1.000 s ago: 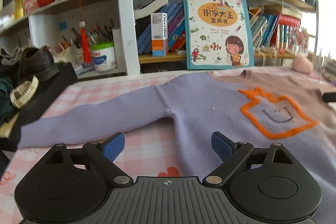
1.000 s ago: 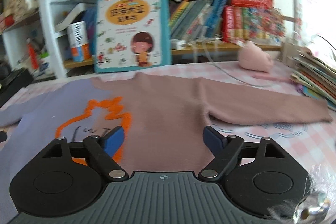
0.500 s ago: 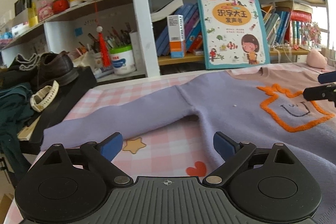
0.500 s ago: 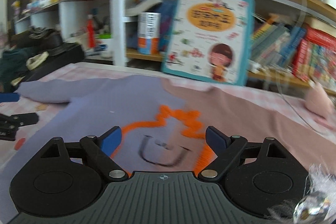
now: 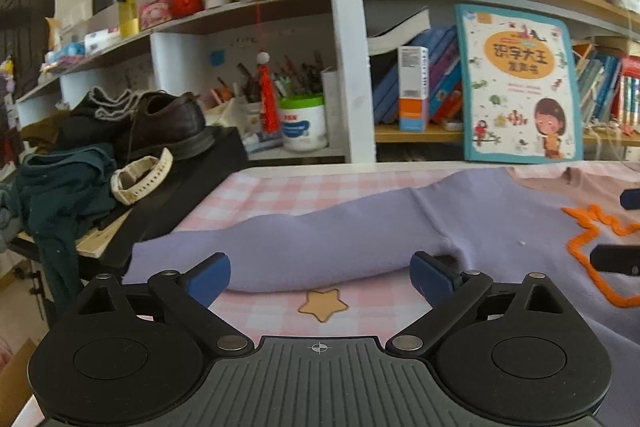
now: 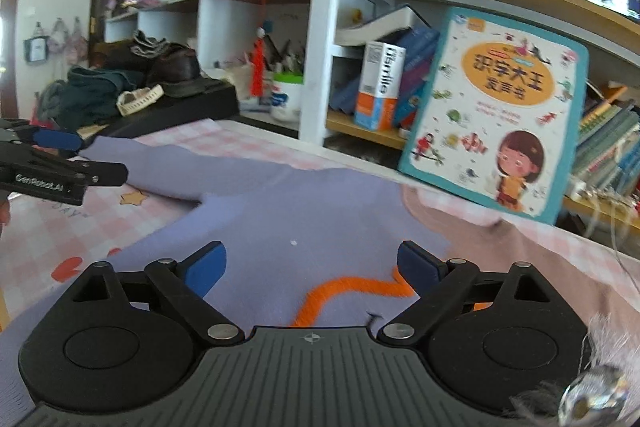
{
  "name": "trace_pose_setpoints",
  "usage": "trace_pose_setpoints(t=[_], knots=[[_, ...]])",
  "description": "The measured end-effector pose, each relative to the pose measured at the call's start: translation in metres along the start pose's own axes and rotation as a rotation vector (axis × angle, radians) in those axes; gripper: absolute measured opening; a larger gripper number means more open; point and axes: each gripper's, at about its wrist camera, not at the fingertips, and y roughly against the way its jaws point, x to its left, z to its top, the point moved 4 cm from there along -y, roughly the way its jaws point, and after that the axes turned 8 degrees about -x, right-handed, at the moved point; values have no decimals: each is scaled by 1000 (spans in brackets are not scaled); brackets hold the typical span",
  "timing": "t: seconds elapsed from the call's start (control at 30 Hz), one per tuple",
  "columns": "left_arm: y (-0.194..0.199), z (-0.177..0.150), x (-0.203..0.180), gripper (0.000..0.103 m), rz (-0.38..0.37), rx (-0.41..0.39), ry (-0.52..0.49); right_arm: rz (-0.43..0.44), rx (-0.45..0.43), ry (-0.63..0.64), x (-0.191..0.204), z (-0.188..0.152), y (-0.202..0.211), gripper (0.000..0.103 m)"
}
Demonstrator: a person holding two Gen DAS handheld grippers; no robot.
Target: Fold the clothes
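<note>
Left wrist view: left gripper (image 5: 320,277), jaws wide and holding nothing, now swung left from sweater (image 5: 500,223) body to its left sleeve (image 5: 304,247), spread flat on checked table (image 5: 360,311). Right gripper (image 6: 312,263), equally wide, swung leftward too. Suggests sleeve fold approaching.

The left gripper (image 5: 320,277) hangs with its blue-padded fingers (image 5: 208,277) spread wide, gripping nothing. The right gripper (image 6: 312,267) hangs alongside, fingers (image 6: 204,269) equally wide apart and empty.
</note>
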Motion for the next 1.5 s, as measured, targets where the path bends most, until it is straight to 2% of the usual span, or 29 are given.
trace_pose_setpoints(t=[0.17, 0.23, 0.53, 0.8, 1.03, 1.2, 1.5], knots=[[-6, 1, 5, 98, 27, -1, -11, 27, 11, -24, -1, -3, -5, 95], [-10, 1, 7, 98, 35, 5, -13, 26, 11, -39, -3, -3, -4, 99], [-24, 3, 15, 98, 90, 21, -10, 14, 13, -48, -3, -6, -2, 102], [-33, -8, 13, 98, 143, 70, -39, -8, 48, -126, -17, -10, -8, 102], [-39, -2, 17, 98, 162, 61, -42, -33, 76, -203, -29, -14, -11, 102], [-43, 0, 21, 98, 172, 58, -39, -39, 70, -167, -24, -13, -9, 102], [-45, 1, 20, 98, 143, 55, -38, -26, 41, -54, -6, -9, -6, 102]])
